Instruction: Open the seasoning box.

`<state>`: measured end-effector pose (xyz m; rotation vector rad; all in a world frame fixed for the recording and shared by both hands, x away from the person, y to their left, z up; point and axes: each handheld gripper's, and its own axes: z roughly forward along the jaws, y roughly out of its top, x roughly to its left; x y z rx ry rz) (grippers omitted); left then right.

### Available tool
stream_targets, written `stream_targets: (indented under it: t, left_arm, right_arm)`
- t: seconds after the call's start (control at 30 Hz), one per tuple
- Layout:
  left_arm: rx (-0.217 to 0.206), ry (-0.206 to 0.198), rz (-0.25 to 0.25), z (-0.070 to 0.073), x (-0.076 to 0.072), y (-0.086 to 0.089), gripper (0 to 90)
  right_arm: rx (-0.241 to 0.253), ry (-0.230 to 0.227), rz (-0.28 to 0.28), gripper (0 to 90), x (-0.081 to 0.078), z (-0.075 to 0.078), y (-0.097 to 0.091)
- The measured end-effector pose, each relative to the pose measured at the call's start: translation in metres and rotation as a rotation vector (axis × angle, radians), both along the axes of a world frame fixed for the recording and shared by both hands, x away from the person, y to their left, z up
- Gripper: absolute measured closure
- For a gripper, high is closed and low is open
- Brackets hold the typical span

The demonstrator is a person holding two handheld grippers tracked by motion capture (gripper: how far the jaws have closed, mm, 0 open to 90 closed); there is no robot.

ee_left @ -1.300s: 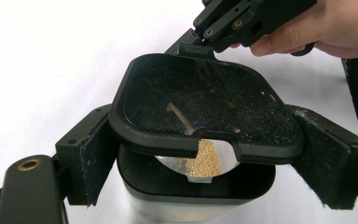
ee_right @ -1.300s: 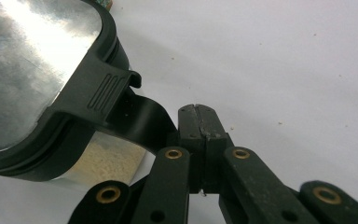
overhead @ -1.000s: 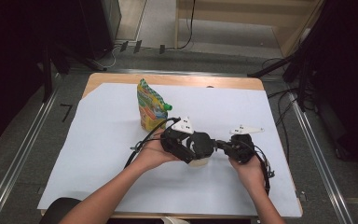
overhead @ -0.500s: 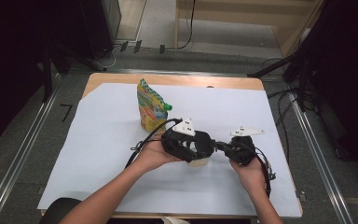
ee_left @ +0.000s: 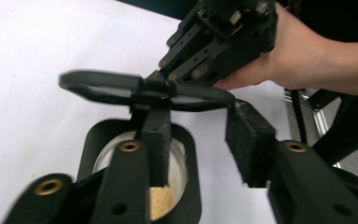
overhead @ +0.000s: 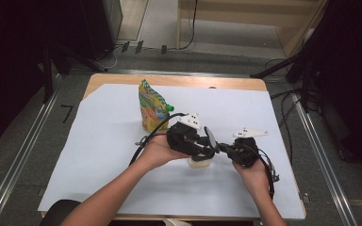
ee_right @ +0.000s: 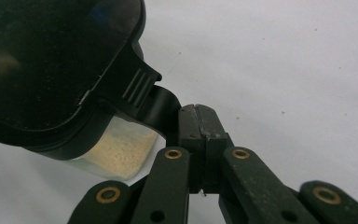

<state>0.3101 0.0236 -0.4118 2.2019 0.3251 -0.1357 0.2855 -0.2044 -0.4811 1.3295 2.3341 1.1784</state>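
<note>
A small clear jar (overhead: 199, 163) of beige granules (ee_left: 161, 205) stands on the white sheet, topped by a black collar (ee_left: 192, 158). Its black-rimmed lid flap (ee_left: 121, 87) is swung up over the opening. My right gripper (ee_right: 199, 126) is shut on the flap's black tab (ee_right: 161, 108); it comes in from the right (overhead: 220, 147). My left gripper (ee_left: 203, 140) hovers just above the jar mouth (overhead: 202, 150). Its jaws have just been closing. One pad (ee_left: 157, 140) stands by the flap's rim, and a gap stays between the pads.
A colourful stand-up pouch (overhead: 152, 107) with a green cap stands behind the left hand. The white sheet (overhead: 99, 155) covers most of the wooden table (overhead: 179, 81). Cables trail from both grippers, and dark stands and floor cables lie beyond the table.
My left gripper has risen a little above the jar and its jaws stand narrower. The right hand has stayed where it was.
</note>
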Motion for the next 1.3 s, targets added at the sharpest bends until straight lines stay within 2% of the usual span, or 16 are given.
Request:
stream_targets:
  t: [0.13, 0.27, 0.4, 0.47, 0.53, 0.67, 0.77, 0.8, 0.97, 1.03, 1.1, 1.17, 1.23, 1.3]
  left_arm:
    - [-0.003, 0.020, -0.028, 0.002, 0.004, -0.008, 73.1]
    - [0.009, 0.024, -0.043, 0.003, 0.003, -0.015, 78.8]
    - [0.008, 0.046, -0.054, 0.001, 0.008, -0.020, 80.2]
    - [0.006, 0.056, -0.056, 0.000, 0.009, -0.021, 80.3]
    - [0.013, 0.044, -0.060, 0.002, 0.007, -0.021, 79.9]
    - [0.015, 0.054, -0.057, 0.005, 0.008, -0.012, 75.8]
    - [-0.010, 0.056, -0.061, 0.005, 0.010, -0.002, 62.0]
    - [-0.014, 0.053, -0.061, 0.006, 0.010, 0.002, 60.6]
    - [-0.026, 0.034, -0.065, 0.004, 0.009, 0.017, 62.1]
    - [-0.027, 0.047, -0.057, 0.002, 0.010, 0.023, 62.0]
    - [-0.005, 0.074, -0.044, 0.000, 0.012, 0.028, 63.1]
    - [0.004, 0.121, -0.029, -0.004, 0.017, 0.032, 60.8]
    - [0.004, 0.120, -0.012, -0.005, 0.019, 0.037, 58.2]
    - [-0.022, 0.123, -0.001, -0.007, 0.019, 0.042, 58.3]
  right_arm:
    - [-0.005, -0.003, 0.009, 90.0, -0.001, 0.000, 0.000]
    - [-0.005, 0.002, 0.011, 90.0, -0.002, 0.001, 0.000]
    - [-0.005, 0.000, 0.004, 90.0, -0.004, 0.001, 0.002]
    - [0.012, 0.010, -0.003, 90.0, -0.005, 0.001, 0.000]
    - [0.032, 0.013, -0.013, 90.0, -0.007, 0.001, -0.001]
    - [0.034, 0.014, -0.015, 90.0, -0.015, 0.004, -0.004]
    - [0.041, 0.008, -0.012, 90.0, -0.024, 0.006, -0.006]
    - [0.048, 0.005, -0.015, 89.3, -0.028, 0.006, -0.005]
    - [0.062, 0.001, 0.004, 86.1, -0.047, 0.008, -0.004]
    - [0.062, -0.006, 0.018, 84.7, -0.054, 0.009, -0.002]
    - [0.070, -0.012, 0.036, 83.9, -0.060, 0.010, 0.000]
    - [0.073, -0.020, 0.055, 82.4, -0.066, 0.011, 0.003]
    - [0.076, -0.021, 0.077, 80.2, -0.071, 0.012, 0.008]
    - [0.082, -0.021, 0.101, 78.0, -0.074, 0.012, 0.013]
